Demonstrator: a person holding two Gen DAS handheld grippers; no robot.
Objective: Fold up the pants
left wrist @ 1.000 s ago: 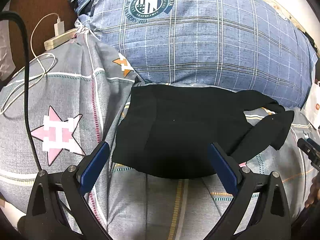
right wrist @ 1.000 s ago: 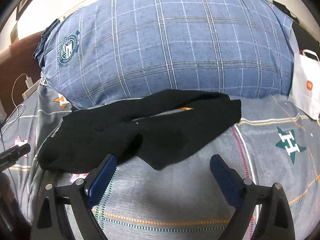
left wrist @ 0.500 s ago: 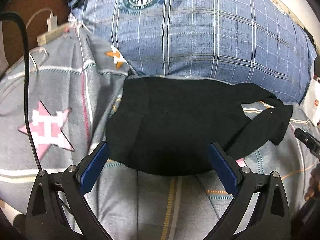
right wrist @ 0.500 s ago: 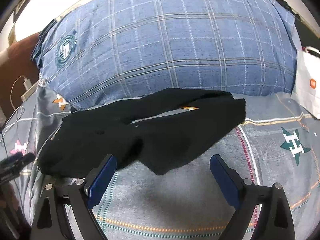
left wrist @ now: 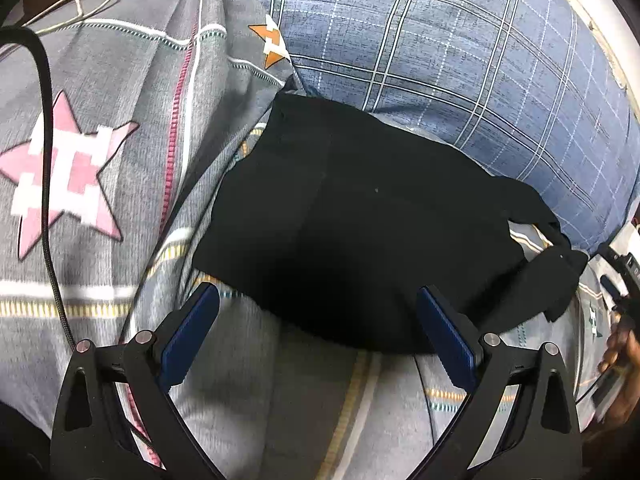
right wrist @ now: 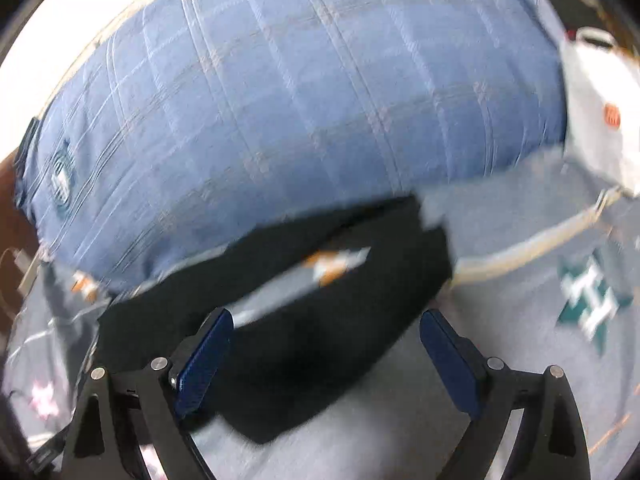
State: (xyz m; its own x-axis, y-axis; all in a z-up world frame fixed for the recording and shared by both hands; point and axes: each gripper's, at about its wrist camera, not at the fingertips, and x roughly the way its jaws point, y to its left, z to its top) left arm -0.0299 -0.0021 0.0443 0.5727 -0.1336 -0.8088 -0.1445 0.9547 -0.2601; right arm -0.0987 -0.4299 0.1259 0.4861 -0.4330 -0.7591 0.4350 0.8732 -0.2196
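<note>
Black pants (left wrist: 360,232) lie flat on a grey patterned bedsheet (left wrist: 120,80), their legs running off to the right. My left gripper (left wrist: 318,308) is open and empty, just above the pants' near waist edge. In the right wrist view, which is blurred, the pants' legs (right wrist: 320,340) lie spread with a gap between them. My right gripper (right wrist: 324,332) is open and empty, hovering over the near leg.
A large blue plaid pillow (left wrist: 460,52) (right wrist: 300,120) lies right behind the pants. A black cable (left wrist: 46,160) and a white cord (left wrist: 80,4) cross the sheet at left. A white paper bag (right wrist: 600,112) stands at the far right.
Both grippers have moved in closer to the pants and lower. The right view has swung quickly and is now blurred. The pants have not moved.
</note>
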